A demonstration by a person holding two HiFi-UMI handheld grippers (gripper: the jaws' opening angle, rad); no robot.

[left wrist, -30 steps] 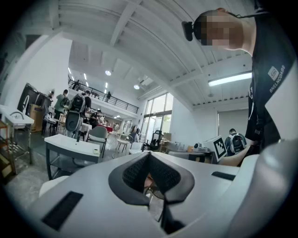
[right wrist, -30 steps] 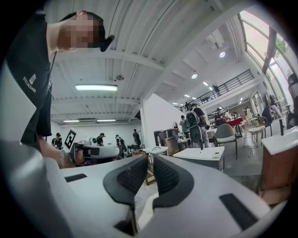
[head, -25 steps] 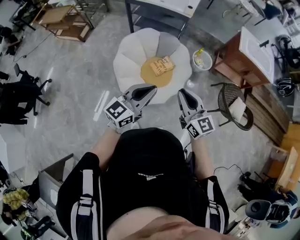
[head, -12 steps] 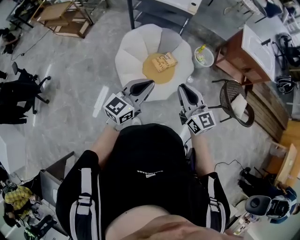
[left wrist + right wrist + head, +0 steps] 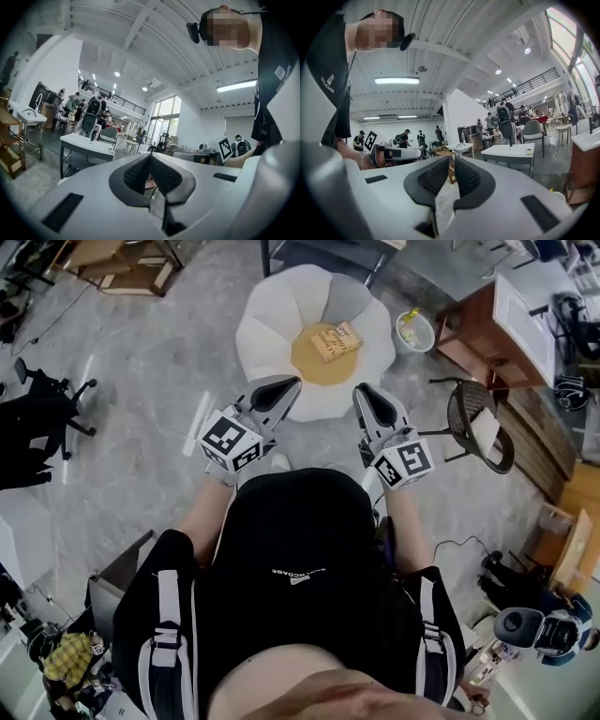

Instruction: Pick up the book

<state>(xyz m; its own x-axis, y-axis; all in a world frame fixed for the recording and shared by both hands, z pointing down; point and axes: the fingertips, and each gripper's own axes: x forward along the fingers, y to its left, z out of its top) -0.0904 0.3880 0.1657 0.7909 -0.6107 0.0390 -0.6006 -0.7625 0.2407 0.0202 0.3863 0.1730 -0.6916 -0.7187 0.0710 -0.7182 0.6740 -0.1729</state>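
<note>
The book (image 5: 336,340), tan with dark print, lies on the round yellow seat pad (image 5: 319,360) of a white petal-shaped chair (image 5: 272,320). Both grippers are held level in front of the person's body, short of the chair's near edge. The left gripper (image 5: 289,382) points at the chair's near left rim, and its pads (image 5: 150,157) meet with nothing between them. The right gripper (image 5: 361,392) sits beside it, just off the near right rim, also shut and empty (image 5: 451,159). Each gripper shows in the other's view.
A white bucket (image 5: 413,331) stands right of the chair, with a wooden cabinet (image 5: 487,329) and a wicker chair (image 5: 478,432) beyond it. A black office chair (image 5: 37,418) is far left. A dark table frame (image 5: 319,254) stands behind the white chair.
The chair and book now sit higher in the head view. Both grippers have moved up the frame with them, still shut and side by side.
</note>
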